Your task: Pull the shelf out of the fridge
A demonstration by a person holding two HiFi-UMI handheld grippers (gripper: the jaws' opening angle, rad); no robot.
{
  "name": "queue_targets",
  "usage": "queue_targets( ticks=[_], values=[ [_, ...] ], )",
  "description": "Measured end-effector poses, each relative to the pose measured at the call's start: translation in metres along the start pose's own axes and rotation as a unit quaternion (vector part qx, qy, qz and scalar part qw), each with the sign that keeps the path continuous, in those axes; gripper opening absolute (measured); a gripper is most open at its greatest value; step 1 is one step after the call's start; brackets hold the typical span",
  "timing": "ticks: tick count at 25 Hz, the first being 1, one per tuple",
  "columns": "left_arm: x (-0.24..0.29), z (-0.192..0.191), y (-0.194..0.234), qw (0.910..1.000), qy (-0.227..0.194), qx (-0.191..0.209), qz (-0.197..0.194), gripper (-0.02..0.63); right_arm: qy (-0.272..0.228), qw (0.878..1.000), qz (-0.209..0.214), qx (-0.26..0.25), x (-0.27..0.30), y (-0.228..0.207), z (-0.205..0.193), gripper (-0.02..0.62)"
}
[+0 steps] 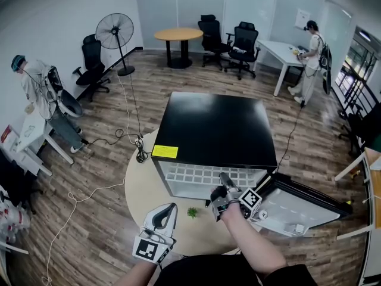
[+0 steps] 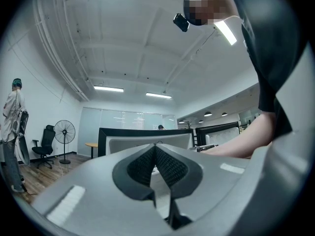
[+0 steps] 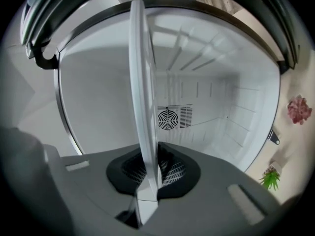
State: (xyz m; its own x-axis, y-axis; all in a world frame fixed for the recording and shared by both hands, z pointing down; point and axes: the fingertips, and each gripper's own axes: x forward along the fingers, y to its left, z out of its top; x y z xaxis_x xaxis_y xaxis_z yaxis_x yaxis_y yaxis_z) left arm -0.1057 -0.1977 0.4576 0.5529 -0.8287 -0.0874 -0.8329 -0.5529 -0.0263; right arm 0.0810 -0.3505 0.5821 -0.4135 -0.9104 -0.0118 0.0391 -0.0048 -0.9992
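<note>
A black mini fridge (image 1: 214, 130) stands on a round table (image 1: 143, 183) with its door (image 1: 303, 204) swung open to the right. Its white interior (image 1: 205, 174) faces me. My right gripper (image 1: 225, 177) reaches into the opening. In the right gripper view that gripper (image 3: 147, 173) is shut on the front edge of the white shelf (image 3: 142, 97), which shows as an upright white panel running back into the cabinet. My left gripper (image 1: 171, 208) hovers over the table's front, left of the fridge opening. Its jaws (image 2: 156, 163) are shut with nothing between them.
A small green plant (image 1: 192, 212) sits on the table between the grippers, and it also shows as the plant (image 3: 269, 177) beside a pink decoration (image 3: 299, 108). A fan vent (image 3: 168, 118) is on the fridge's back wall. Cables (image 1: 128, 136), a standing fan (image 1: 116, 37) and people are around the room.
</note>
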Motion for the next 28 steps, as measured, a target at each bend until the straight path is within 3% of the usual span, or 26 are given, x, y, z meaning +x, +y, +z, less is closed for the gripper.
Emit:
queue_targets(
  ticks=[20, 25, 28],
  values=[
    [0.001, -0.001, -0.010, 0.9997, 0.016, -0.018, -0.009, -0.002, 0.006, 1.000, -0.009, -0.001, -0.025, 0.003, -0.014, 0.035],
    [-0.002, 0.001, -0.011, 0.9998, -0.002, 0.002, -0.018, -0.002, 0.009, 1.000, -0.014, -0.002, -0.035, 0.002, -0.019, 0.035],
    [-0.005, -0.001, -0.012, 0.9997, 0.009, -0.012, -0.019, -0.002, 0.010, 1.000, -0.013, -0.003, -0.040, 0.003, -0.024, 0.035]
  ],
)
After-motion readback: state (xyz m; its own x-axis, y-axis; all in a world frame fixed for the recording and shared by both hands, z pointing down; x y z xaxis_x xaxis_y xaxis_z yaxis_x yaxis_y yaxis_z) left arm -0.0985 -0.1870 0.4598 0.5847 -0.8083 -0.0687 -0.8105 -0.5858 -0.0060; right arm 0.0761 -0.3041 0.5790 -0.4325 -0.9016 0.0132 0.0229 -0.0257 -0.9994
